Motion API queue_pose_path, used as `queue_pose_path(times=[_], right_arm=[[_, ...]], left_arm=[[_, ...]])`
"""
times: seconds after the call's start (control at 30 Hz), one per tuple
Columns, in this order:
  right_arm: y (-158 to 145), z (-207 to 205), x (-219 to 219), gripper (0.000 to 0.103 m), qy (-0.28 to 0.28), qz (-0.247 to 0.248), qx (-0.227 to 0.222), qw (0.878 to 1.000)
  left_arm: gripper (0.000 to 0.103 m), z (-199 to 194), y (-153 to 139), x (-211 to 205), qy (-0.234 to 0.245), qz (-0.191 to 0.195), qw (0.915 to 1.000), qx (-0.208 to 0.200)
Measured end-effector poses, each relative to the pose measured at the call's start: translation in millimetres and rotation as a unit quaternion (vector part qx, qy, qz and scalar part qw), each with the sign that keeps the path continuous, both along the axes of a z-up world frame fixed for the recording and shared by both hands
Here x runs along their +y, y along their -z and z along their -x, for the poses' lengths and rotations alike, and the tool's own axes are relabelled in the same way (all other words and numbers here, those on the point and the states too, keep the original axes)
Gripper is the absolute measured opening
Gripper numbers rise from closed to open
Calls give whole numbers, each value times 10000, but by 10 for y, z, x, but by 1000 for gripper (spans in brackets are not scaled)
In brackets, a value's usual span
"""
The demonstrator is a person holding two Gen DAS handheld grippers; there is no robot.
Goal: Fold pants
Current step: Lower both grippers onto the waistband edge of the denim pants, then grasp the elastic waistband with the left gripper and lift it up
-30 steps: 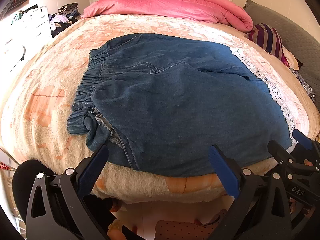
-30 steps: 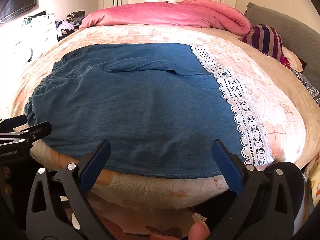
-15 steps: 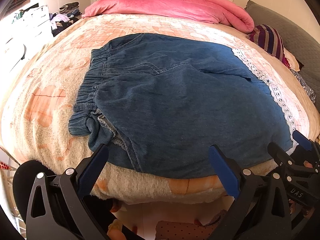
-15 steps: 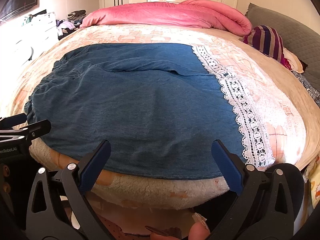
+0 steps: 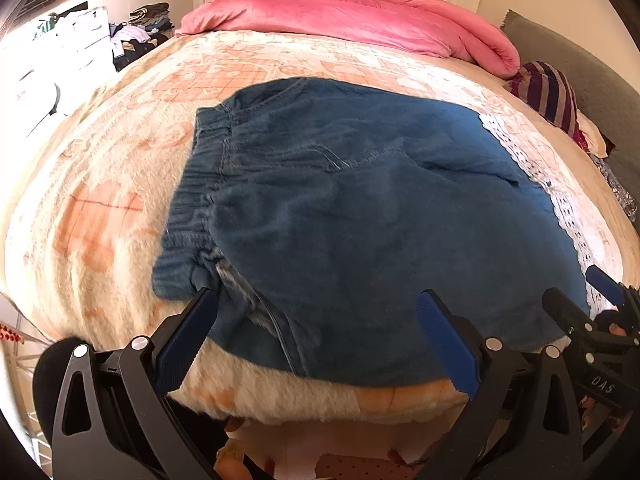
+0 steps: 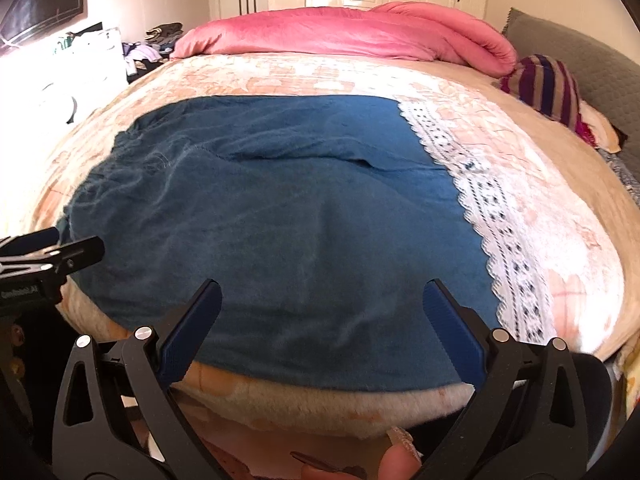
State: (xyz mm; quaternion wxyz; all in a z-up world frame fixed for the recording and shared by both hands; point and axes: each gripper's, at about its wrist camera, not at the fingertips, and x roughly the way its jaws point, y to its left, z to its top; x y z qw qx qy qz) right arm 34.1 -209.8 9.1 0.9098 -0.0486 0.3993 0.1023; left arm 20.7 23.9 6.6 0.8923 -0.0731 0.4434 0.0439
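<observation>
Blue denim pants (image 5: pixel 360 216) lie flat on the bed, elastic waistband (image 5: pixel 196 188) to the left, white lace hem (image 5: pixel 560 208) to the right. They also show in the right wrist view (image 6: pixel 280 232) with the lace hem (image 6: pixel 492 220) at right. My left gripper (image 5: pixel 316 340) is open and empty above the pants' near edge, close to the waistband corner. My right gripper (image 6: pixel 320 328) is open and empty above the near edge, toward the hem. Each gripper shows at the edge of the other's view.
A peach patterned fleece blanket (image 5: pixel 100 208) covers the bed. A pink duvet (image 5: pixel 360 20) is bunched at the far end. A striped pillow (image 5: pixel 548 92) lies at the right. Clothes are piled on furniture (image 5: pixel 136 36) at the far left.
Both grippers have moved up and forward over the near edge of the pants and stay open. The pants have not moved.
</observation>
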Motion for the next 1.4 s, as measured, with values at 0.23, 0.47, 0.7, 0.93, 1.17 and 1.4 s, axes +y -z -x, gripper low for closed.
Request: queue_pose_path(times=[0.23, 0.47, 0.7, 0.93, 1.17, 1.4], right_arm=[[-48, -366, 175, 95, -310, -75, 71, 9995], [-120, -795, 439, 95, -769, 161, 105, 9969], [-173, -1339, 739, 95, -1176, 481, 151, 9918], [-131, -1928, 1092, 95, -1430, 1048, 119, 9841], [-51, -2406, 1425, 95, -1813, 1288, 102, 9749], [67, -2689, 1699, 95, -2092, 1235, 460, 9689]], left_arm=[[99, -221, -90, 250, -198, 47, 9996, -199], [99, -589, -94, 582, -493, 171, 9986, 12], [99, -1002, -85, 866, -567, 59, 9982, 166], [99, -1474, -12, 1262, -685, -51, 9969, 384], [99, -1925, 86, 1458, -672, -90, 9964, 511], [99, -2092, 168, 1467, -634, -269, 9971, 317]])
